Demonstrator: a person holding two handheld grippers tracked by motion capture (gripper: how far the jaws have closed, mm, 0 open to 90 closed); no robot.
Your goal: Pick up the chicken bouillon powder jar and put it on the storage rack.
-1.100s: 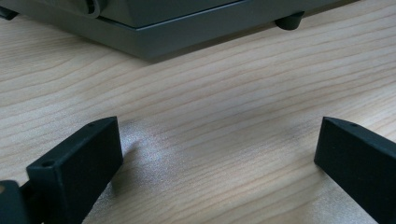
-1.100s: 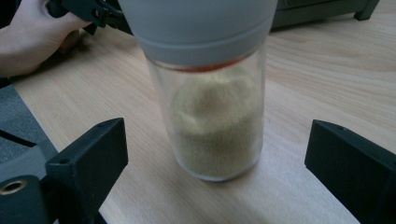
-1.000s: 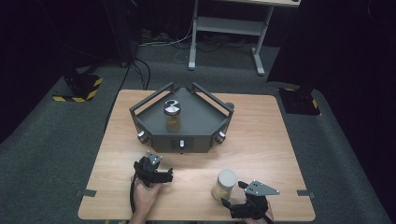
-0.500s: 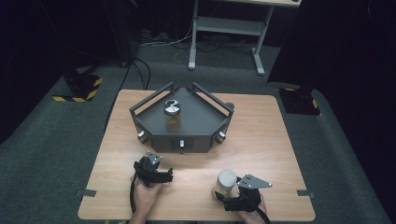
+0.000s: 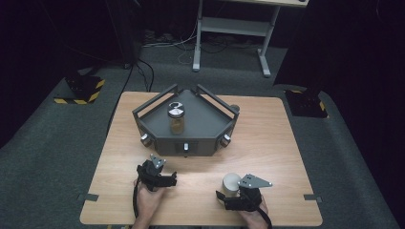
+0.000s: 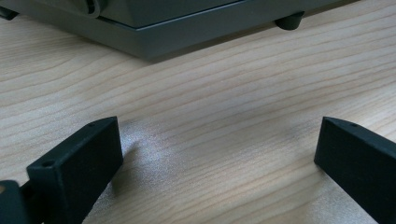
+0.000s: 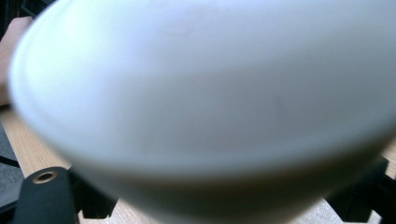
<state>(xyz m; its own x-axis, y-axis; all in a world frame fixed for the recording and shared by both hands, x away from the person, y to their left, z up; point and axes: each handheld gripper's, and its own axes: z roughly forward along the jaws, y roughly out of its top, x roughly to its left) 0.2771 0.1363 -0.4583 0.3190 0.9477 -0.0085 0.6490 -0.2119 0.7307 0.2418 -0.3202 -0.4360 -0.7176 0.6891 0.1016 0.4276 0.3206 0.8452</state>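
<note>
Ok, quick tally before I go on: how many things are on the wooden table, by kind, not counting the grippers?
Dark grey angular metal tray with railings: 1
Glass jar with silver lid, standing on that tray: 1
White cylindrical cup, near the table's front edge by the right gripper: 1
Total: 3

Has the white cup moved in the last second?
Yes, slightly. The white cup and the right gripper at it have edged left toward the left gripper, judged against the grey tray.

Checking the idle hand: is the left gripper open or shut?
Open. The left gripper has its two black jaws set wide apart, with bare wooden table between them.
</note>
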